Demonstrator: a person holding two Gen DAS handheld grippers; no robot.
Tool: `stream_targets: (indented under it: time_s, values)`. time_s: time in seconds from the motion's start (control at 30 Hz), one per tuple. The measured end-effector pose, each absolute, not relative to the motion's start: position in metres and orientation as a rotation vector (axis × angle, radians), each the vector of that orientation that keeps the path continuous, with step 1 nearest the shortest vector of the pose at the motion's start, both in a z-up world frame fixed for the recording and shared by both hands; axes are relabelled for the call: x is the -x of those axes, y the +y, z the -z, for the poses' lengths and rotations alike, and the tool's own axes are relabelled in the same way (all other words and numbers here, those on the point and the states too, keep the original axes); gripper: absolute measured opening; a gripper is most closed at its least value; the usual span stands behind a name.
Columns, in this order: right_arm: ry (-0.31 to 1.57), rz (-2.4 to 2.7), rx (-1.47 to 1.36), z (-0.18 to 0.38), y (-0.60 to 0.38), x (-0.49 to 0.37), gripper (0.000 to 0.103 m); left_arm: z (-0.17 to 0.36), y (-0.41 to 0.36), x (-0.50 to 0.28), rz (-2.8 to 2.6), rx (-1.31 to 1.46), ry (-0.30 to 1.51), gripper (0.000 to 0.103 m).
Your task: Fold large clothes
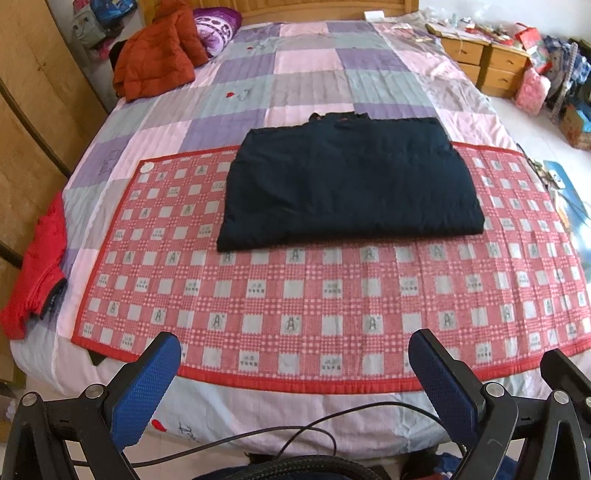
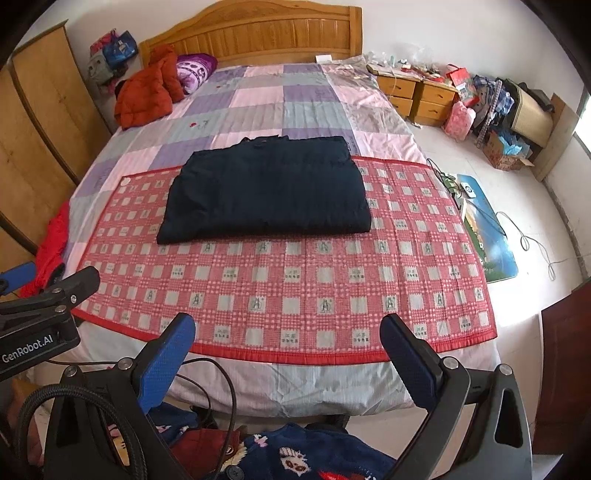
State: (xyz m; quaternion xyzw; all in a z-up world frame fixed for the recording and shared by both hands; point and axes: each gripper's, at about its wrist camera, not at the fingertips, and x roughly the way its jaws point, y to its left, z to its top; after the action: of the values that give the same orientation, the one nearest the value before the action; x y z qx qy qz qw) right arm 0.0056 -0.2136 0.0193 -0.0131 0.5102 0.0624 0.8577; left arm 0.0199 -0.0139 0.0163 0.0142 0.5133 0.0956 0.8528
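A dark navy garment (image 1: 347, 181) lies folded into a flat rectangle on a red checked mat (image 1: 295, 295) on the bed; it also shows in the right wrist view (image 2: 266, 188). My left gripper (image 1: 293, 349) is open and empty, held back over the bed's near edge, well short of the garment. My right gripper (image 2: 288, 332) is open and empty too, likewise back at the near edge. The left gripper's body (image 2: 40, 306) shows at the left of the right wrist view.
An orange puffer jacket (image 1: 159, 59) lies at the bed's far left by a purple pillow (image 1: 214, 26). A red garment (image 1: 37, 266) hangs off the left edge. Wardrobe (image 1: 33, 110) on the left. Nightstands (image 2: 417, 92), clutter on the right. More clothes (image 2: 295, 454) lie below the grippers.
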Motion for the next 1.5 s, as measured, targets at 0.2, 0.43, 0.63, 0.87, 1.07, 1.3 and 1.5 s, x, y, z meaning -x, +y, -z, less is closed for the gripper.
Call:
stream_targets:
  time_s: [0.2, 0.43, 0.63, 0.87, 1.07, 1.3, 1.5]
  values:
    - [1.074, -0.13, 0.024, -0.0192, -0.2134, -0.0058, 0.102, -0.0155, -0.0104, -0.0231, -0.179, -0.03, 1.084, 0.102]
    - [1.074, -0.129, 0.026, -0.0194, -0.2145, -0.0073, 0.102, -0.0157, -0.0092, -0.0251, -0.158, -0.033, 1.083, 0.102]
    - [1.072, -0.127, 0.026, -0.0204, -0.2154, -0.0091, 0.102, -0.0136, -0.0073, -0.0252, -0.147, -0.019, 1.094, 0.102]
    - [1.074, -0.126, 0.025, -0.0206, -0.2164, -0.009, 0.102, -0.0115, -0.0105, -0.0224, -0.138, -0.016, 1.103, 0.102]
    - [1.074, -0.127, 0.025, -0.0206, -0.2179, -0.0086, 0.102, -0.0106, -0.0128, -0.0201, -0.137, -0.014, 1.103, 0.102]
    - [1.072, -0.13, 0.029, -0.0203, -0.2198, -0.0072, 0.102, -0.0106, -0.0124, -0.0192, -0.138, -0.013, 1.101, 0.102]
    - [1.072, -0.129, 0.027, -0.0201, -0.2196, -0.0069, 0.102, -0.0105, -0.0114, -0.0182, -0.134, -0.013, 1.103, 0.102]
